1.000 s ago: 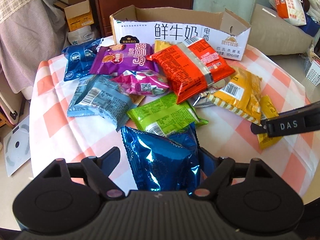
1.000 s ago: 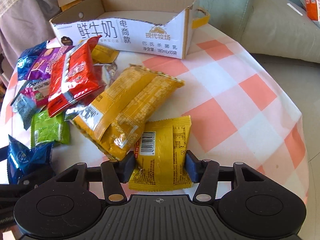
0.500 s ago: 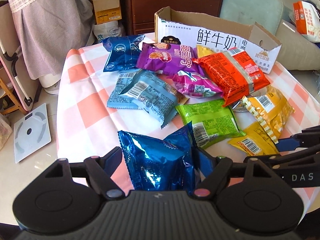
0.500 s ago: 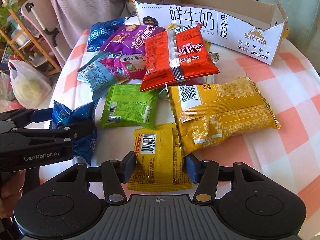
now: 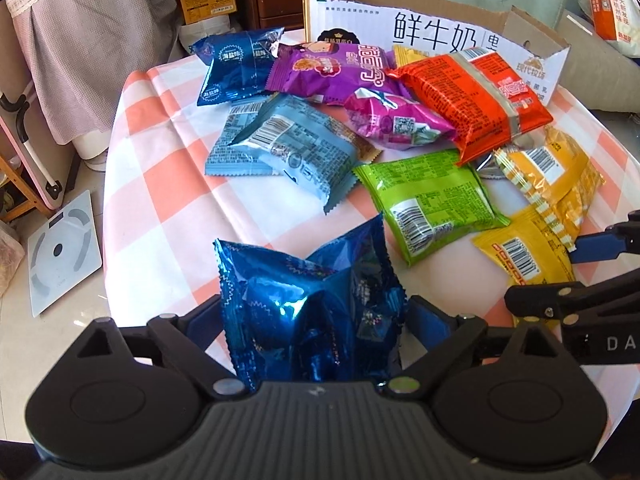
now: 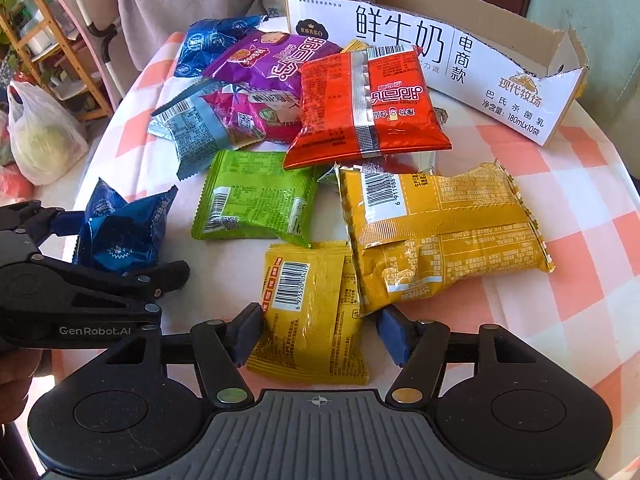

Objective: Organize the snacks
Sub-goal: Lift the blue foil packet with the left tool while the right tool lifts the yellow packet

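Several snack packets lie on a round checked table before an open milk carton box (image 5: 440, 36) (image 6: 432, 52). My left gripper (image 5: 316, 320) is shut on a shiny blue packet (image 5: 316, 300), which also shows in the right wrist view (image 6: 120, 232). My right gripper (image 6: 320, 332) straddles a small yellow packet (image 6: 312, 308) (image 5: 524, 256); the left pad touches it, the right pad stands a little apart. A green packet (image 6: 256, 200) (image 5: 432, 200), a big yellow packet (image 6: 440, 232), an orange packet (image 6: 364, 108) and purple, pink, pale blue and dark blue packets lie beyond.
The table's pink and white cloth (image 5: 160, 184) drops off at the left edge. A white scale (image 5: 60, 252) lies on the floor. A white plastic bag (image 6: 40, 140) and a wooden shelf (image 6: 36, 32) stand left of the table. Cushions lie behind the box.
Both grippers swung left around the table with their packets between the jaws. The right gripper's jaws look slightly wider around the yellow packet than before.
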Motion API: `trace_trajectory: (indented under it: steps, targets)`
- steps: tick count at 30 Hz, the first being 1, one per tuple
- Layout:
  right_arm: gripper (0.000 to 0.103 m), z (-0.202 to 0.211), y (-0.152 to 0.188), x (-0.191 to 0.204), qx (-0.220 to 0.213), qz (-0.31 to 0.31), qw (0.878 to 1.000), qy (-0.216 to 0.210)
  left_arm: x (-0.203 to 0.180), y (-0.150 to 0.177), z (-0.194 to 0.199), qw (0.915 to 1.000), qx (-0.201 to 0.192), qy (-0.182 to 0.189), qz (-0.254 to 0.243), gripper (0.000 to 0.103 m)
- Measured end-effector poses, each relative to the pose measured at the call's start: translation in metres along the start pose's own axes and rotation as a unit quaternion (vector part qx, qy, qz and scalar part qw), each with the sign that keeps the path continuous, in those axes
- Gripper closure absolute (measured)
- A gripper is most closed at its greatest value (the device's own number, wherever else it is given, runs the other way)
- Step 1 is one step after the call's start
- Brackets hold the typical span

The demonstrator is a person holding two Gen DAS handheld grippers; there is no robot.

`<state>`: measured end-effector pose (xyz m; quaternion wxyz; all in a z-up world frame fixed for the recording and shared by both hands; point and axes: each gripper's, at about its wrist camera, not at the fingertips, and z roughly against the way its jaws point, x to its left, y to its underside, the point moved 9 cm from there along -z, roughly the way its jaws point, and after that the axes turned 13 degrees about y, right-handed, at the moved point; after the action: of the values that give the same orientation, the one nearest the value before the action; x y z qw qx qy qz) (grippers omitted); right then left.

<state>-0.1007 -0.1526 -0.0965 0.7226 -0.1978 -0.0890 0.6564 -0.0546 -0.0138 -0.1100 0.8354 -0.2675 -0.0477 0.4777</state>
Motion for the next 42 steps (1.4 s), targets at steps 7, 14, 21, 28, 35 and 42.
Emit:
trace_trajectory:
  steps: [7, 14, 21, 28, 35, 42]
  targets:
    - [0.040, -0.002, -0.001, 0.003, -0.001, 0.009, 1.000, 0.007, 0.008, 0.002, -0.003, 0.9999, 0.006, 0.003, 0.016, 0.000]
    - [0.040, -0.002, 0.001, 0.004, -0.002, 0.017, 1.000, 0.014, 0.008, 0.004, -0.001, 0.9999, 0.005, 0.004, 0.012, 0.000]
    - [0.044, -0.002, 0.002, 0.007, -0.008, 0.033, 0.999, 0.021, 0.008, 0.006, 0.002, 0.9998, 0.000, 0.001, 0.019, 0.004]
    - [0.053, 0.005, 0.002, 0.008, -0.011, 0.030, 0.999, -0.001, -0.003, 0.005, 0.011, 0.9997, -0.022, 0.012, -0.004, 0.034]
    - [0.054, 0.025, -0.005, 0.011, -0.037, 0.022, 0.999, -0.029, -0.013, -0.005, 0.031, 0.9981, -0.053, 0.017, -0.026, 0.036]
    - [0.054, 0.048, -0.016, 0.013, -0.076, 0.011, 0.995, -0.056, -0.016, -0.018, 0.051, 0.9960, -0.083, 0.023, -0.022, 0.036]
